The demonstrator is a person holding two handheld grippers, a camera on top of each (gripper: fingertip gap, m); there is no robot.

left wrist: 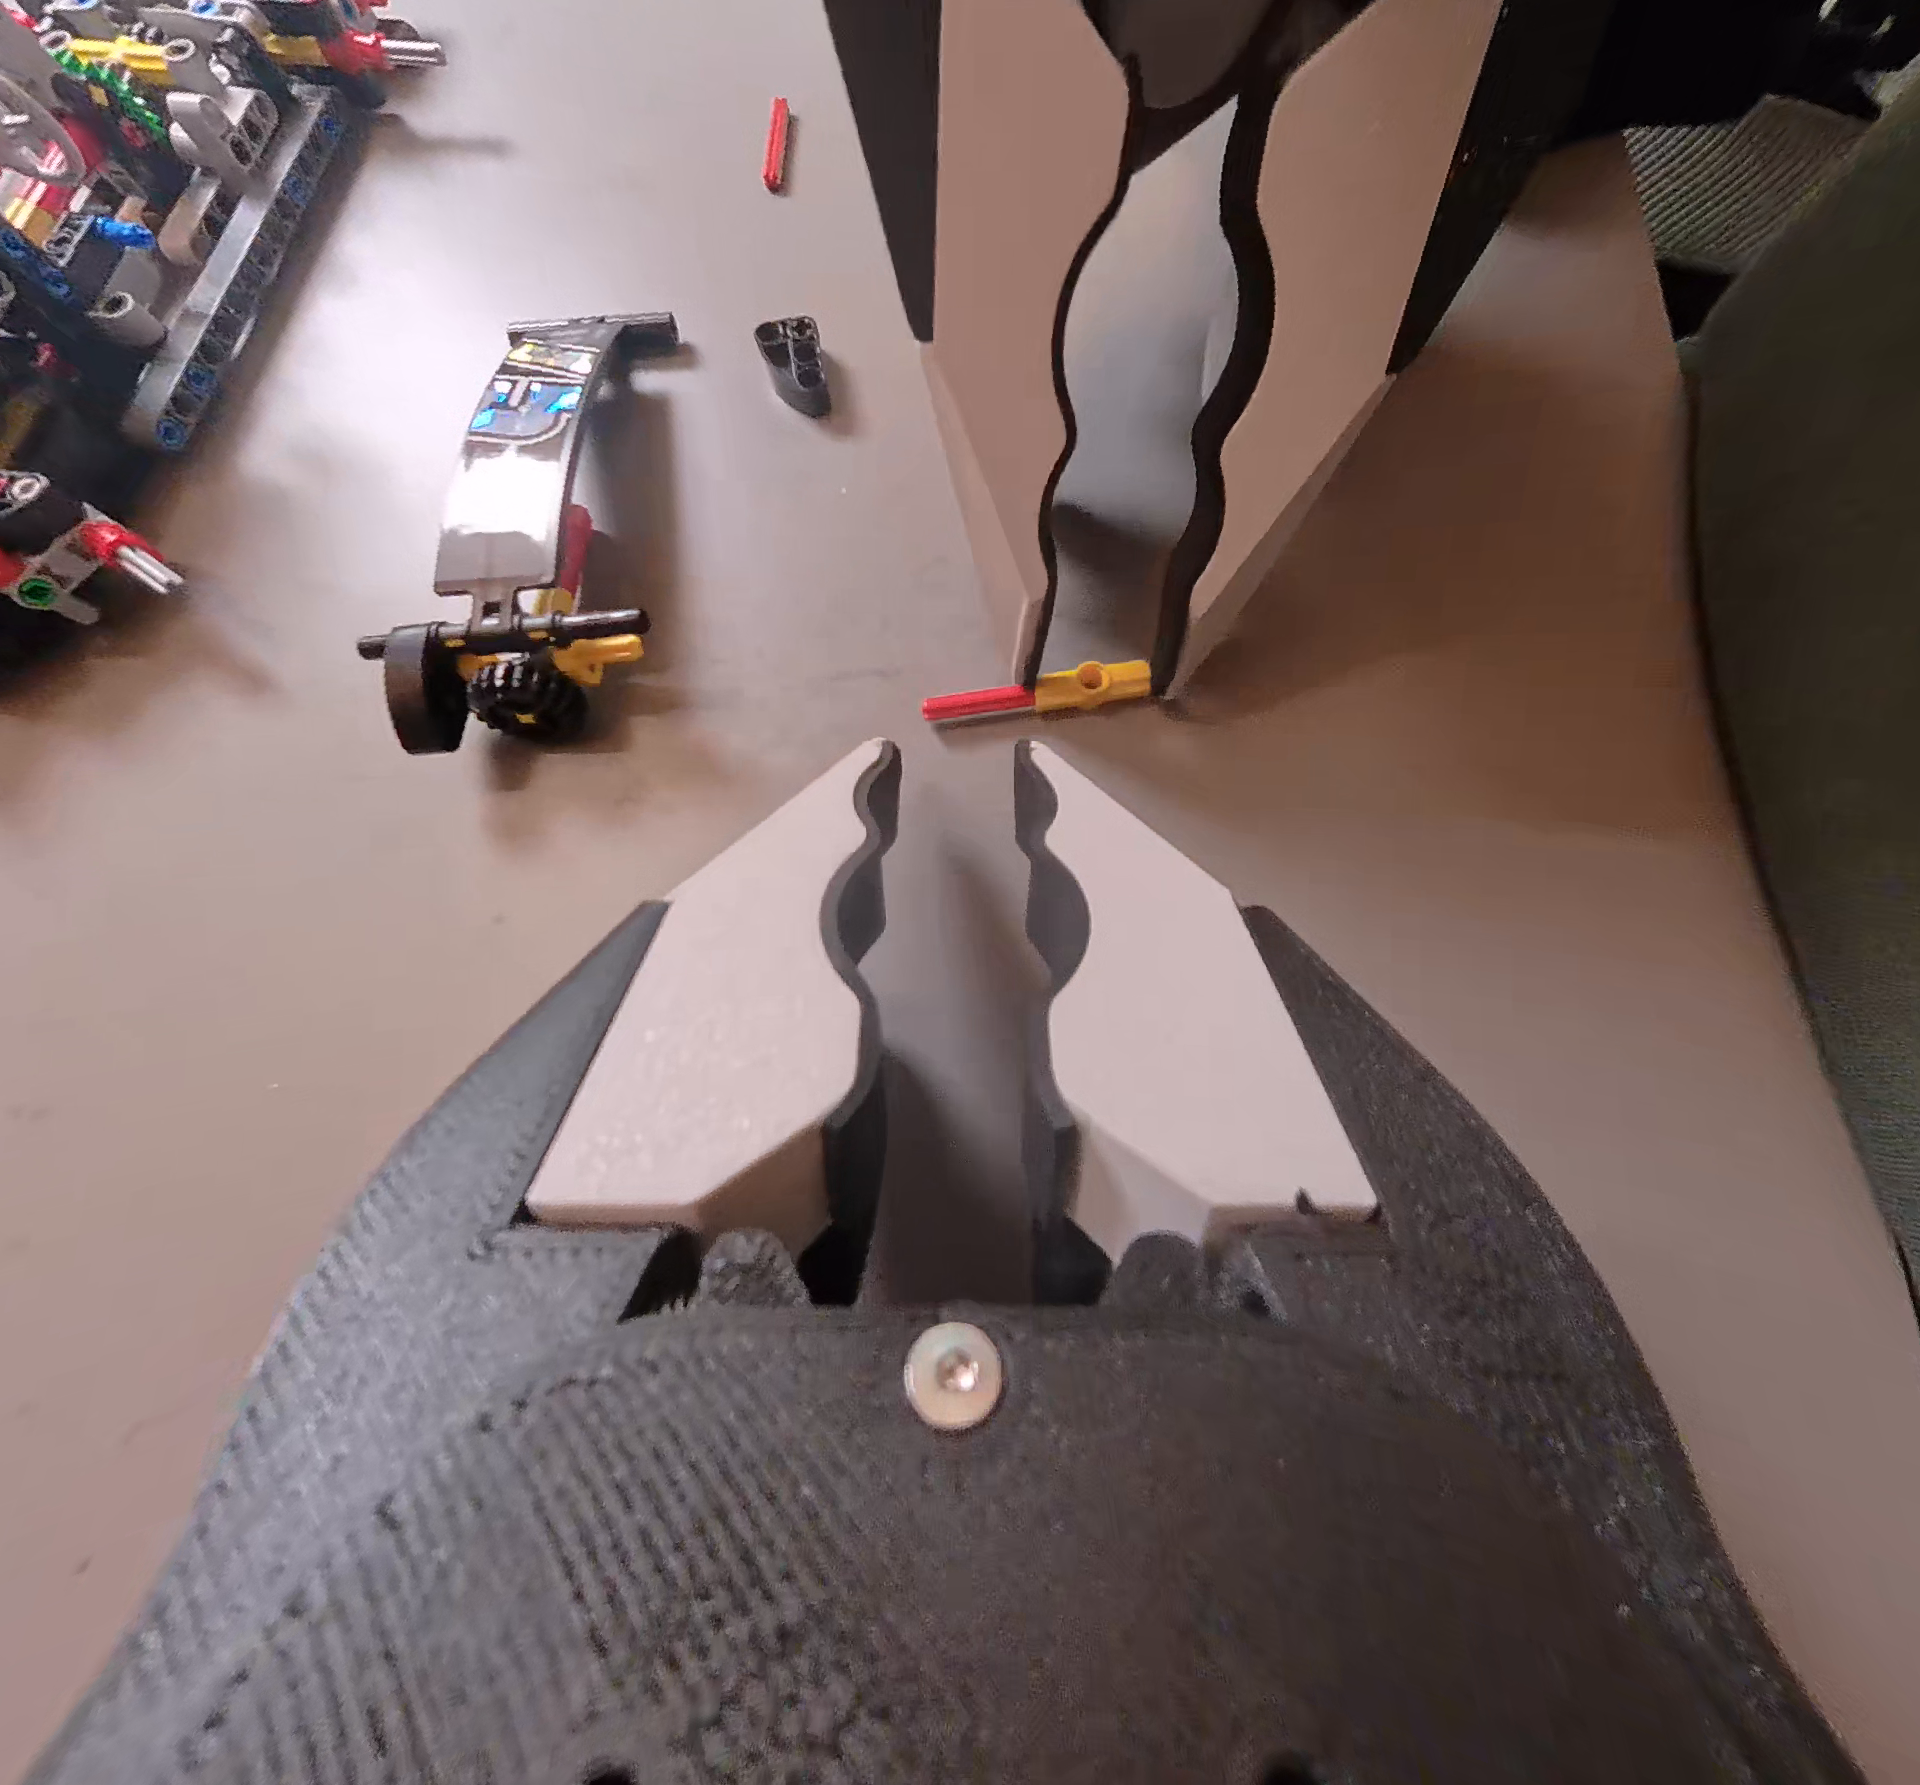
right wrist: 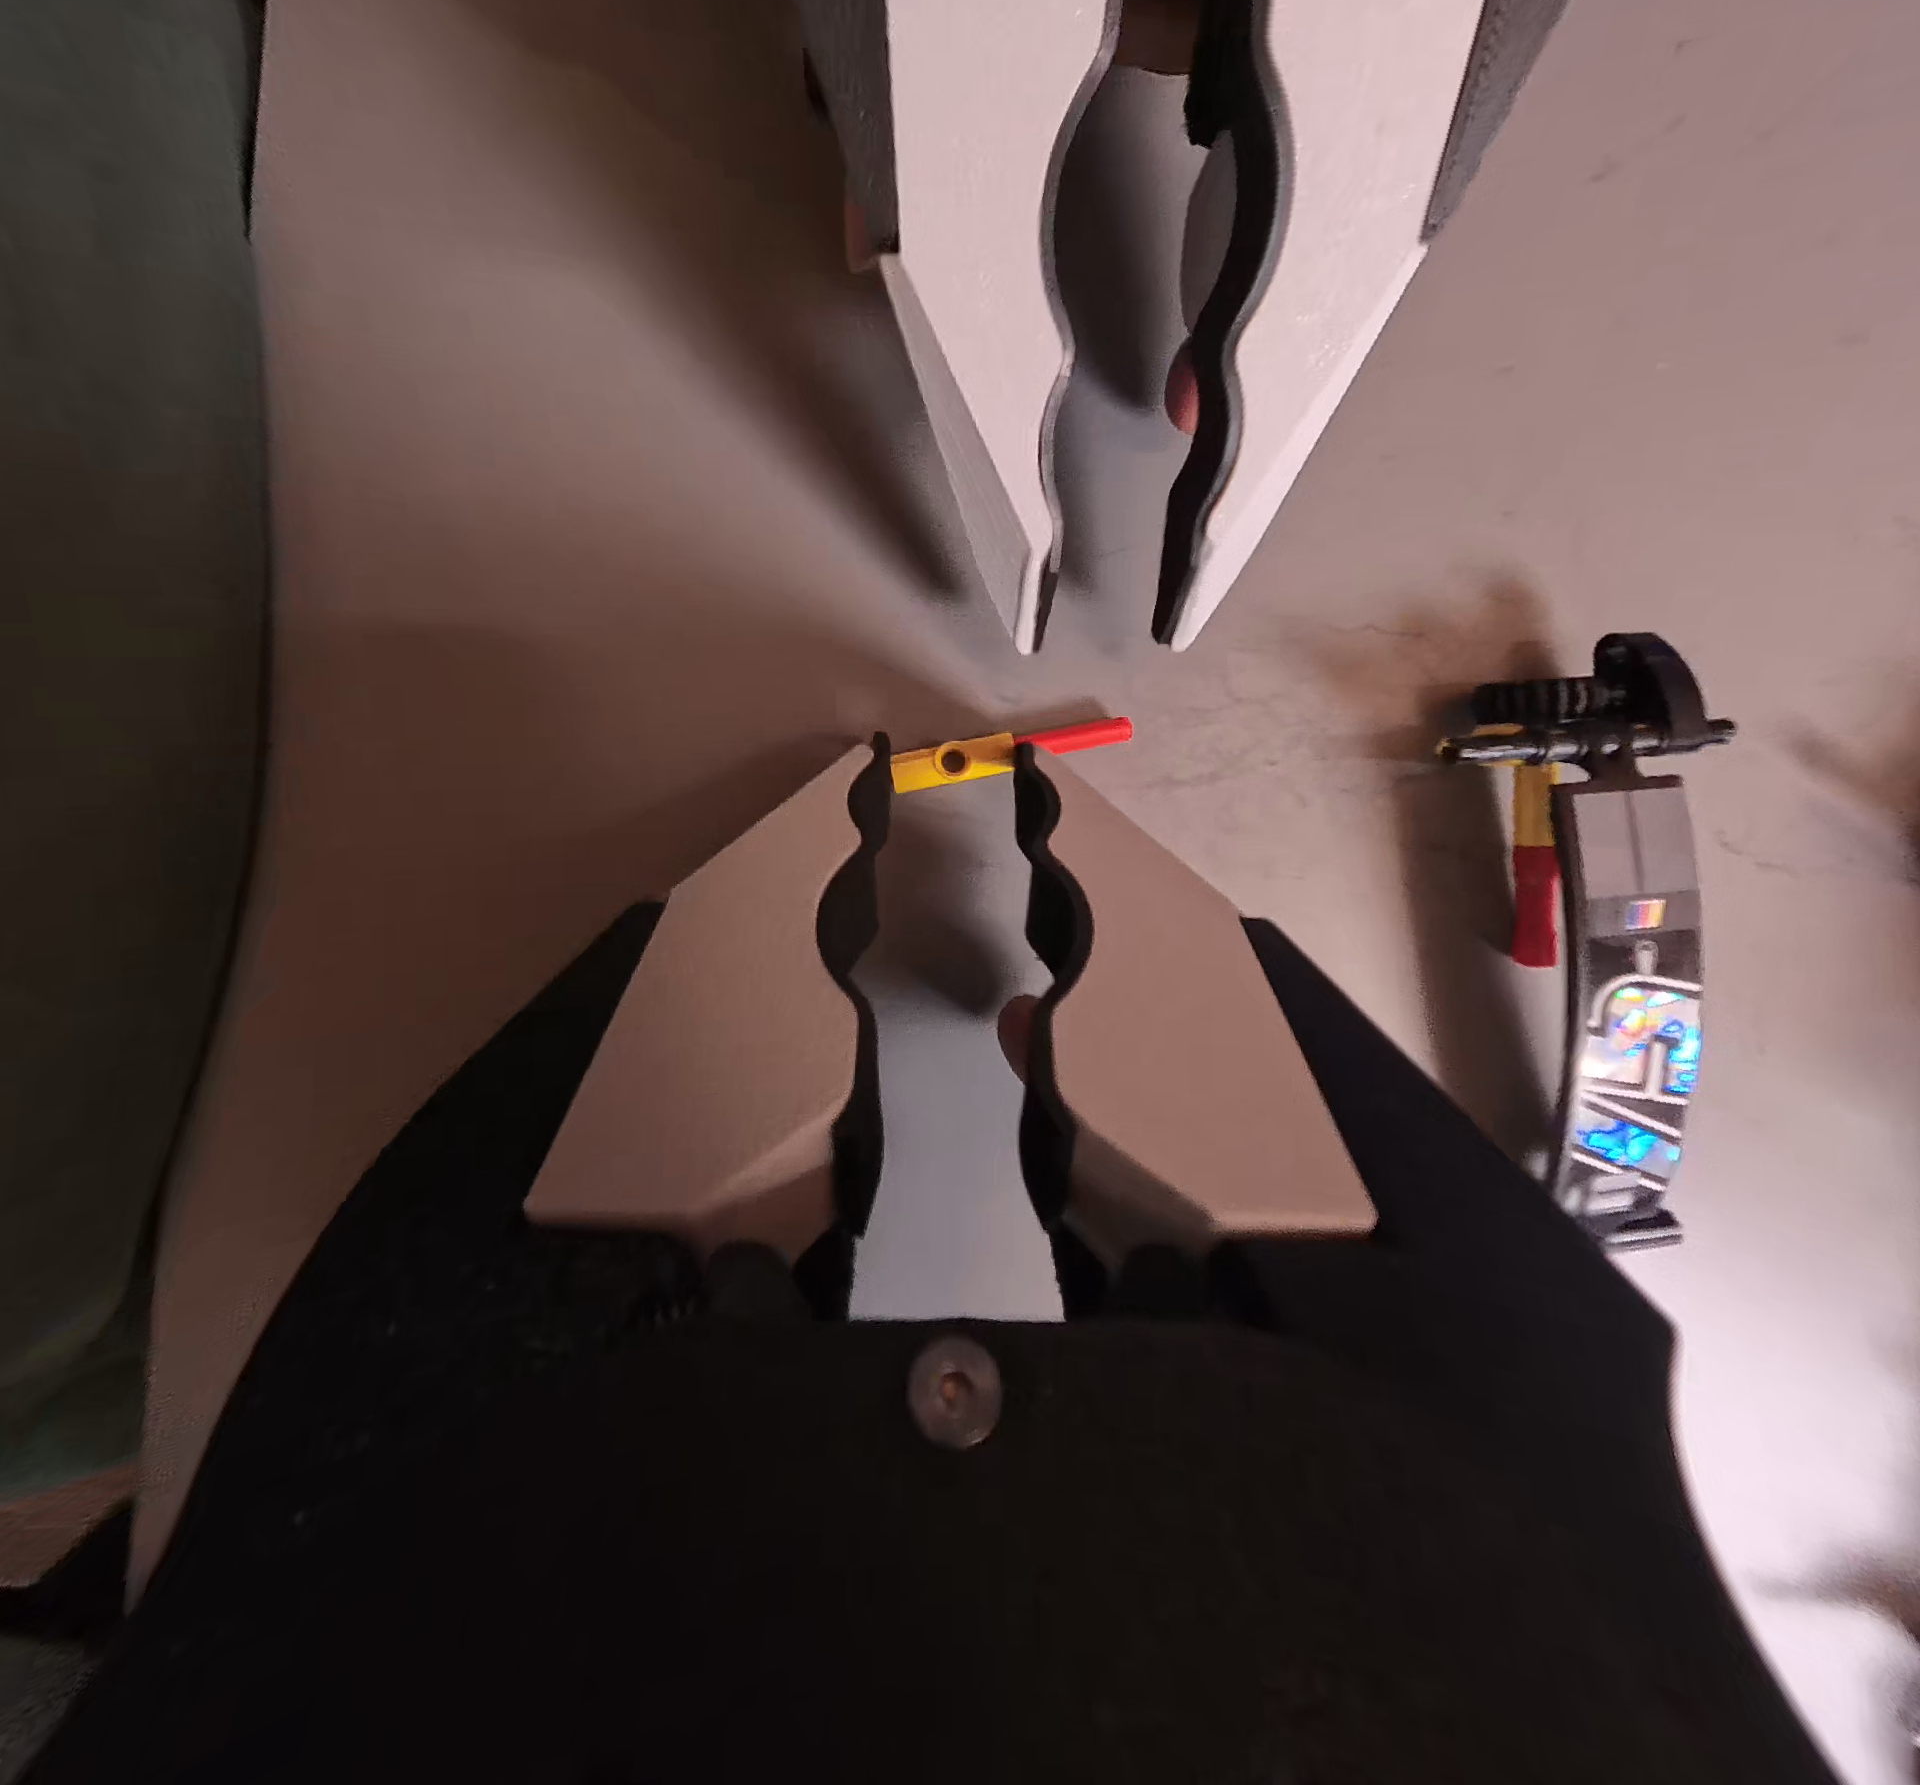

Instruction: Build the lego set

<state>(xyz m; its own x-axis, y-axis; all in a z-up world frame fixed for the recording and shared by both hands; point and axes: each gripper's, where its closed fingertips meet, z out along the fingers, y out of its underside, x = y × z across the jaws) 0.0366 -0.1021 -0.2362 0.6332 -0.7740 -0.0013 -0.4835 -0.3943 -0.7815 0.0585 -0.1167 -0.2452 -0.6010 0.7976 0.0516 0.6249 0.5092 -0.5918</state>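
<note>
Tan table point(left wrist: 1351, 852), R gripper point(right wrist: 951, 761) clamps yellow connector point(right wrist: 951, 764) w/ red axle point(right wrist: 1075, 736), L gripper point(left wrist: 956, 748) agape, empty.

Beige tabletop point(left wrist: 1455, 800), dark green upholstered seat point(left wrist: 1808, 592) beside it

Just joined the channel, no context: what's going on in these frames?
A person is building a Lego set with two handheld grippers. The right gripper is shut on a yellow connector with a red axle sticking out of it, low over the table. The left gripper sits open and empty, facing it. A curved panel subassembly and the main build wait nearby.
</note>
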